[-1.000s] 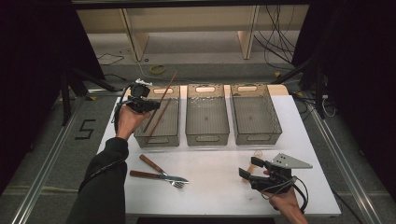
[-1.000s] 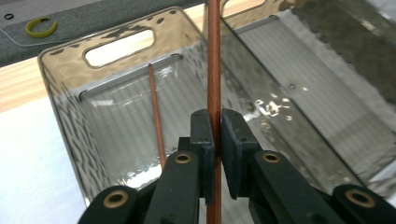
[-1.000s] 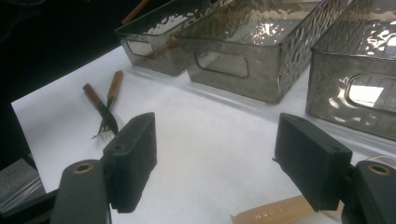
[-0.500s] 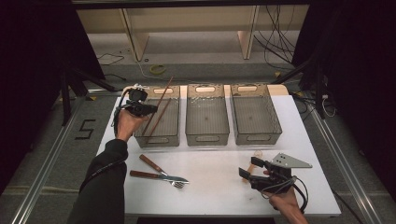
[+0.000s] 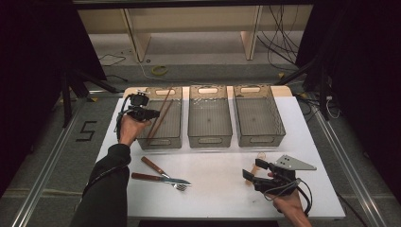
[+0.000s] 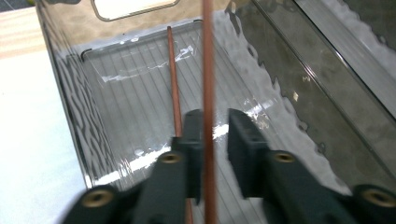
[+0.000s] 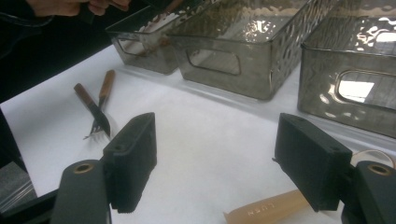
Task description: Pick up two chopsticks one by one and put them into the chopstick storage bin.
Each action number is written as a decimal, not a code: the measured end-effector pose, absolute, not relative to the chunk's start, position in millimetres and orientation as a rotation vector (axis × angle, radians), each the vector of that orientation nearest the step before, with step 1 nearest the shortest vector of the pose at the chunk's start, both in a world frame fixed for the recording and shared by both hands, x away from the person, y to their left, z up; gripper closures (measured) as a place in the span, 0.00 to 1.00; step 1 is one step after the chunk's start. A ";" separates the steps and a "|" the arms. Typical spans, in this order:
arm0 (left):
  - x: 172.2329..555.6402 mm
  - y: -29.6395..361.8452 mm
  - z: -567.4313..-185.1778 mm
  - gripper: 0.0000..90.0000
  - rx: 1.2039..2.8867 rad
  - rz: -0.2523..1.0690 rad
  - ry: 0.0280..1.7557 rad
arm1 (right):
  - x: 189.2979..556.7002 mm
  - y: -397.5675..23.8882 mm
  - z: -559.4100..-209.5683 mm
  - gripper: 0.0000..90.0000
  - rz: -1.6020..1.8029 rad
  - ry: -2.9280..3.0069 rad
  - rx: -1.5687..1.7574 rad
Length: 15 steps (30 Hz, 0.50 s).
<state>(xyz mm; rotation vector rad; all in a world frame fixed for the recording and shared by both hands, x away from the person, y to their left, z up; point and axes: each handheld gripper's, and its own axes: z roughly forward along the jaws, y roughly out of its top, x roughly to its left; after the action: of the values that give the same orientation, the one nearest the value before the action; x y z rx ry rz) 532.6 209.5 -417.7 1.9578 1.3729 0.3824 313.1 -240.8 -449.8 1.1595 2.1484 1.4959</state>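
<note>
My left gripper (image 5: 149, 113) hovers over the left clear bin (image 5: 161, 140). In the left gripper view a thin reddish chopstick (image 6: 208, 56) stands between its jaws, close against the left pad (image 6: 194, 140) with a gap to the right one. The left gripper (image 6: 215, 126) has just been opening and stands open. A second chopstick (image 6: 175, 84) lies slanted inside the bin (image 6: 65, 107). My right gripper (image 5: 255, 173) rests near the table's front right, open (image 7: 215, 135), with nothing between its jaws. A light wooden handle (image 7: 271, 210) lies just beside its right jaw.
Two more clear bins, middle (image 5: 209, 139) and right (image 5: 259, 139), stand in a row beside the left one. A fork (image 5: 161, 178) and a knife (image 5: 153, 165) with wooden handles lie at the table's front left. Bare white tabletop (image 5: 217, 189) spreads between the hands.
The left hand has sunk a little toward the left bin, and its jaws have parted from the chopstick. The right hand has stayed still.
</note>
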 end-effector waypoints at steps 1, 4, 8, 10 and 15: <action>531.4 210.2 -416.2 0.74 1.945 0.381 1.374 | 313.2 -240.6 -450.0 0.34 1.484 2.148 1.170; 525.5 213.1 -408.9 0.64 1.906 0.368 1.371 | 313.7 -240.8 -450.5 0.34 1.435 2.139 1.206; 510.6 218.4 -398.5 0.53 1.824 0.348 1.330 | 313.7 -240.3 -451.1 0.34 1.361 2.116 1.261; 501.4 221.9 -395.6 0.49 1.812 0.334 1.308 | 313.5 -240.1 -451.1 0.34 1.314 2.106 1.276; 472.1 230.1 -390.8 0.39 1.759 0.311 1.238 | 313.4 -236.8 -451.2 0.34 1.200 2.101 1.310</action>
<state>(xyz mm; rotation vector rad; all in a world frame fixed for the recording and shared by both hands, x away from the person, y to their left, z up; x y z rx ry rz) 472.1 230.1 -390.8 1.7594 1.2377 0.3109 313.4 -236.8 -451.2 1.3095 2.1014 1.2000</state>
